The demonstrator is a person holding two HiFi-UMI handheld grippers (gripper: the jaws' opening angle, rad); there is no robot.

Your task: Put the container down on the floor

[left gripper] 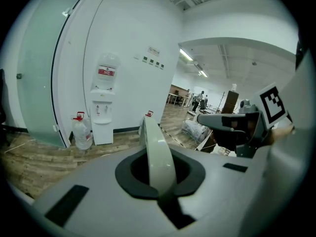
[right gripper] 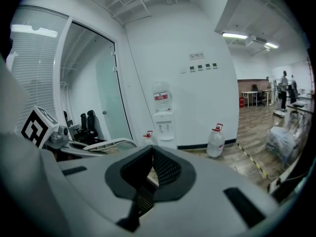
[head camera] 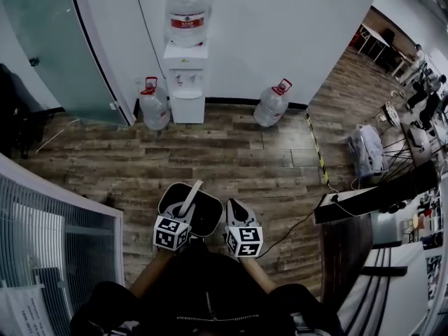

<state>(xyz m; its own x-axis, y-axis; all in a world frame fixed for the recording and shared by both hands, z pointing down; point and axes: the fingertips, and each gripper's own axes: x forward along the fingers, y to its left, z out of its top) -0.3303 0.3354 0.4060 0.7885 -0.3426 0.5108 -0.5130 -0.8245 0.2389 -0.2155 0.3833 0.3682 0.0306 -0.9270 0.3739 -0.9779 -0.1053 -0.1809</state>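
In the head view a round black container (head camera: 203, 214) with a white rim hangs above the wooden floor (head camera: 231, 156), just ahead of the person's body. Its white bail handle (head camera: 190, 196) rises to my left gripper (head camera: 183, 215), which is shut on it. The left gripper view shows the pale handle strip (left gripper: 157, 157) clamped in that left gripper (left gripper: 161, 180). My right gripper (head camera: 234, 208) is beside the container's right rim, its textured pads closed together on nothing (right gripper: 150, 154). From the right gripper view the container's white rim (right gripper: 106, 143) lies to the left.
A water dispenser (head camera: 187, 68) stands against the white wall, with a water jug (head camera: 154, 103) on its left and another (head camera: 271, 103) on its right. Yellow-black tape (head camera: 316, 149), a cable and a dark desk (head camera: 371, 194) are at the right. Window blinds (head camera: 49, 243) are at the left.
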